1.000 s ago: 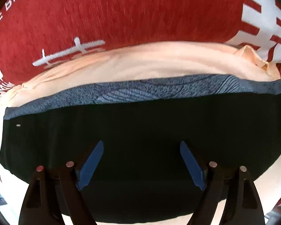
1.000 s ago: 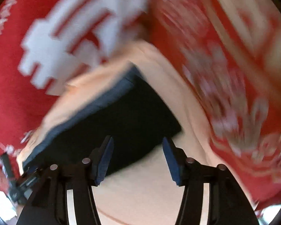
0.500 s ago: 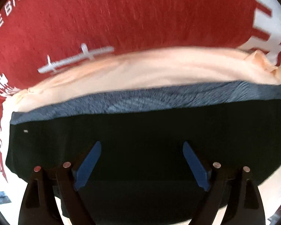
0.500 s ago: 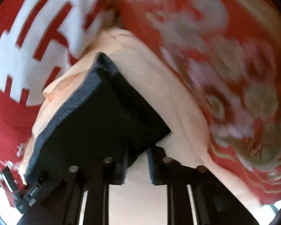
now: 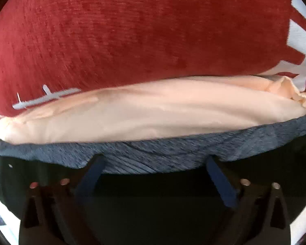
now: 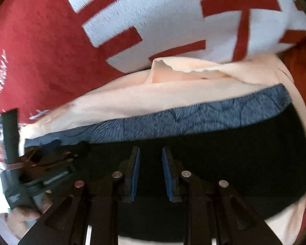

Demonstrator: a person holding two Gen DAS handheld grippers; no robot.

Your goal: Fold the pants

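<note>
Lying flat under both cameras, the pants look like one black garment with a grey-blue patterned waistband along their far edge. In the left wrist view they fill the near half of the picture and rest on a peach cloth, which lies on a red blanket with white marks. The left gripper points down at the waistband; its jaws are opening, two blue pads standing wide apart with only flat fabric below them, nothing pinched. One pair of pants, one peach cloth and one blanket show. The near hem is hidden behind the gripper's black frame, and the right end of the waistband is cut off by the lens rim.

In the right wrist view the same pants spread across the near half, waistband on the far side, peach cloth beyond it with a crumpled fold, then the blanket with big white shapes. The right gripper hangs over the black fabric with its jaws close together, a narrow gap between them; whether cloth sits in it I cannot tell. At the left edge the left gripper appears, blurred, with part of a hand below it, cut off.
</note>
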